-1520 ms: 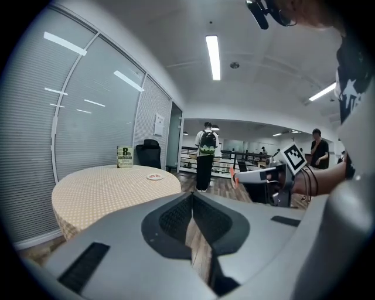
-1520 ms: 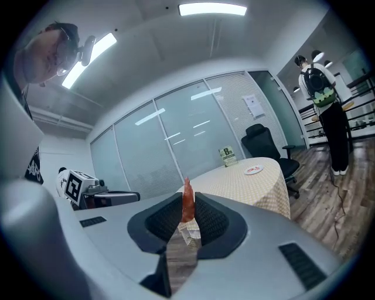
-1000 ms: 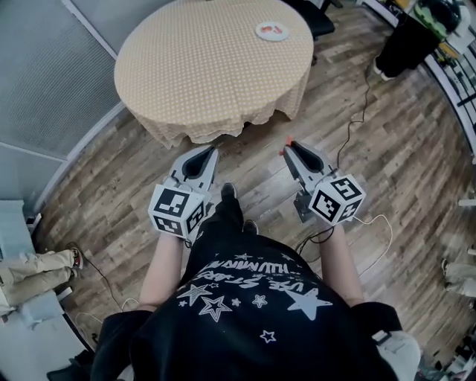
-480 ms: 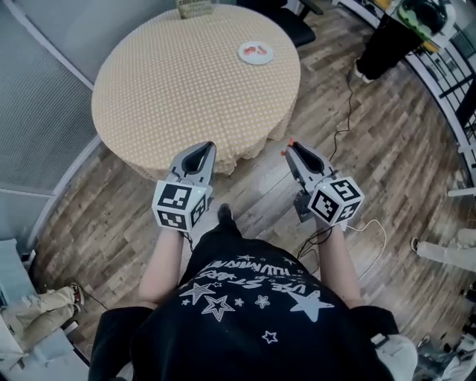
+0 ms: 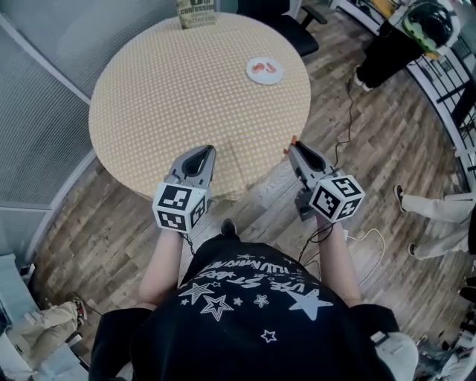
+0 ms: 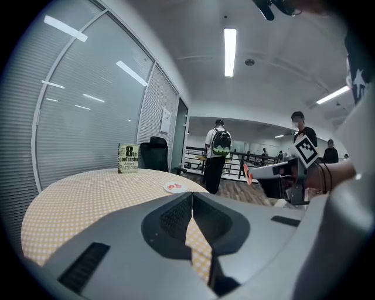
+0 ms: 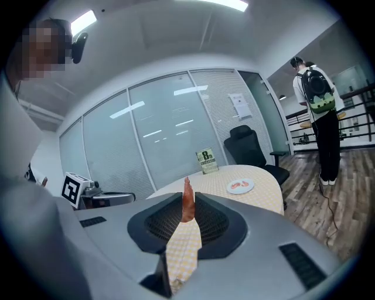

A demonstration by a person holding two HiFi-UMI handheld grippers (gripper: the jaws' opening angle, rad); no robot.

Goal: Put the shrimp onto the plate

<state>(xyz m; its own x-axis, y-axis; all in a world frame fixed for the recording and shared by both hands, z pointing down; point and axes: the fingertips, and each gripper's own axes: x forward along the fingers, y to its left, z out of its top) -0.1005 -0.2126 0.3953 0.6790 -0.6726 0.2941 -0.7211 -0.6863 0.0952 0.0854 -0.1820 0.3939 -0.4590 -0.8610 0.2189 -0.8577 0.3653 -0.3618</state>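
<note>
My right gripper (image 5: 293, 145) is shut on an orange shrimp (image 7: 187, 200) that sticks up between its jaws; its orange tip (image 5: 290, 144) shows at the jaw end in the head view. A small white plate (image 5: 264, 70) with shrimp on it lies at the far right of the round table (image 5: 163, 89); the same plate (image 7: 240, 186) appears ahead of the right gripper and small (image 6: 174, 187) in the left gripper view. My left gripper (image 5: 201, 152) is shut with nothing in it, at the table's near edge.
A book (image 5: 196, 13) stands upright at the table's far edge. A black office chair (image 5: 286, 18) is behind the table. People stand on the wood floor at the right (image 5: 394, 45). A cable (image 5: 349, 111) runs over the floor.
The table has come closer in the head view and now reaches both grippers' tips. The grippers keep their states, and the book has come into view.
</note>
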